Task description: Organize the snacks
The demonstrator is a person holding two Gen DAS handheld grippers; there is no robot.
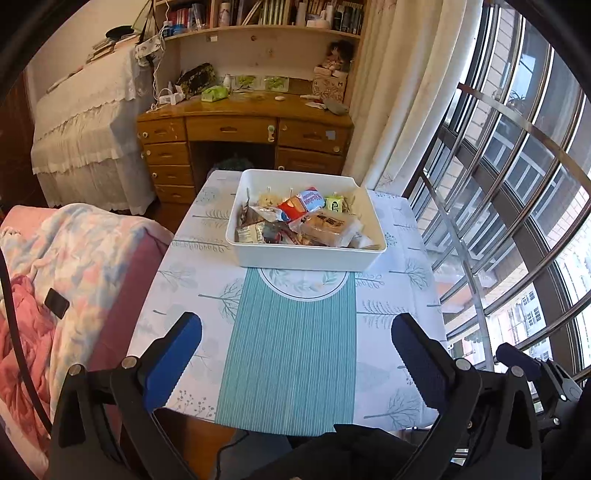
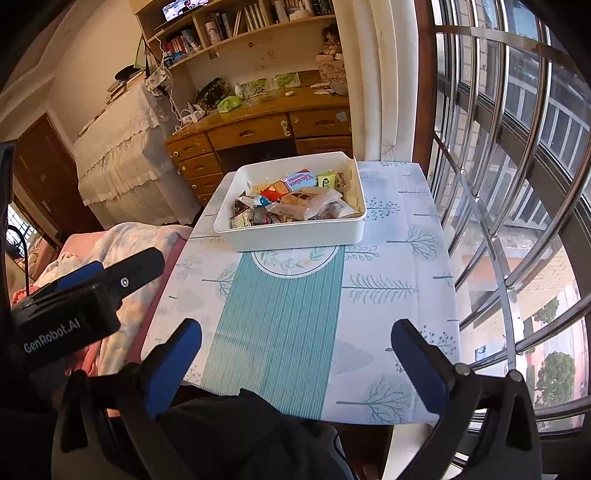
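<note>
Daylit bedroom: wooden desk (image 1: 243,129) under bookshelves (image 1: 258,18), curtain (image 1: 399,92), barred window (image 1: 517,166) on the right.

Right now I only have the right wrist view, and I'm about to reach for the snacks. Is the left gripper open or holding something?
Observer: Open. In its own view the left gripper has its jaws wide apart, with nothing between them.
Operator: Is there anything on the blanket behind it?
Observer: Yes. A small flat black object lies on the blanket. The left gripper hides it from you.
</note>
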